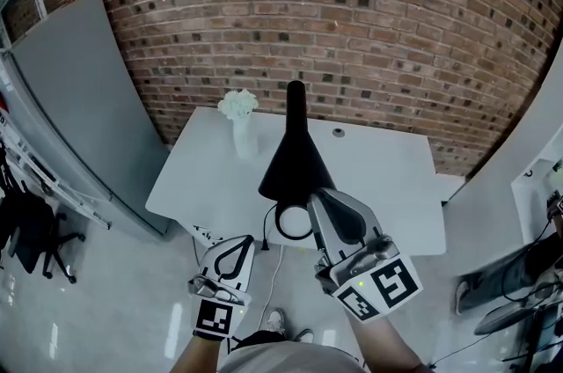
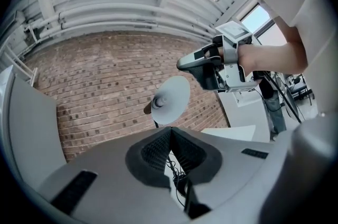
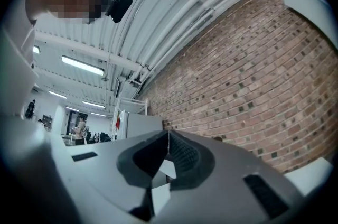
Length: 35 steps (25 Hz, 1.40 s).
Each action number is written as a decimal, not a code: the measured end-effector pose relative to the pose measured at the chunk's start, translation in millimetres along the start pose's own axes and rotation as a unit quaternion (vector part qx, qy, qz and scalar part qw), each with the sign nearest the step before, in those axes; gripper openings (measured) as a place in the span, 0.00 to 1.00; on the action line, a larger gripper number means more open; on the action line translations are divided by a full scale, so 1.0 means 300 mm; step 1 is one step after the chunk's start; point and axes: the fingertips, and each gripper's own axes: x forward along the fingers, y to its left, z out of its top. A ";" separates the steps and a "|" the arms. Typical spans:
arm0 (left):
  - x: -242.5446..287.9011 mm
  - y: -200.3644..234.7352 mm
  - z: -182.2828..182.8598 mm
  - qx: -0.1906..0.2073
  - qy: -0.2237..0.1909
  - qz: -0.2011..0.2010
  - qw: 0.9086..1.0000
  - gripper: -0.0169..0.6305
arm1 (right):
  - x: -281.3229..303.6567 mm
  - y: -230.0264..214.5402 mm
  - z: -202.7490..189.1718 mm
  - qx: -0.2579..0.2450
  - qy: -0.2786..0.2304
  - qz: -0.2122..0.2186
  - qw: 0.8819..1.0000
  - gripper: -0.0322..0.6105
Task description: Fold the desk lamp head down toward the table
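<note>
Nearest the head camera, the right gripper [image 1: 322, 202] is hovering at 5 o'clock of the desk lamp [image 1: 296, 153], its tips just beside the lower rim of the black cone shade. Whether they are touching it cannot be told from above. Its own view is showing the right gripper [image 3: 169, 134] with both ribbed pads pressing together at the tip and nothing between them, pointing up at the brick wall [image 3: 248, 75].

At 7 o'clock of the lamp, the left gripper [image 1: 244, 241] is hanging lower, off the near edge of the white table [image 1: 387, 186]. Its jaws are also meeting at the tip, holding nothing. The left gripper [image 2: 170, 130] is looking upward at the white inside of the shade and its bulb, with the right gripper [image 2: 203, 67] sitting at 1 o'clock of the shade, a small gap showing between them.

The lamp is standing near the table's front edge, its head raised, narrow neck pointing toward the wall and wide mouth facing the person. A black ring [image 1: 295, 222] is lying under the shade by the table edge. A vase of white flowers [image 1: 239, 109] is standing at 10 o'clock of the lamp.
</note>
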 end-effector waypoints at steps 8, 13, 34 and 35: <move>0.012 0.028 -0.023 -0.003 -0.002 -0.011 1.000 0.04 | 0.015 -0.013 -0.094 0.012 0.031 -0.015 0.999 0.08; 0.014 0.045 -0.047 -0.005 0.000 -0.017 1.000 0.04 | 0.009 -0.016 -0.133 0.012 0.044 -0.030 0.998 0.08; 0.074 0.059 -0.104 -0.014 0.000 -0.037 0.999 0.04 | -0.007 -0.071 -0.393 -0.008 0.134 -0.063 0.989 0.08; 0.079 0.060 -0.106 -0.013 -0.001 -0.037 0.999 0.04 | -0.006 -0.077 -0.406 -0.009 0.137 -0.064 0.988 0.08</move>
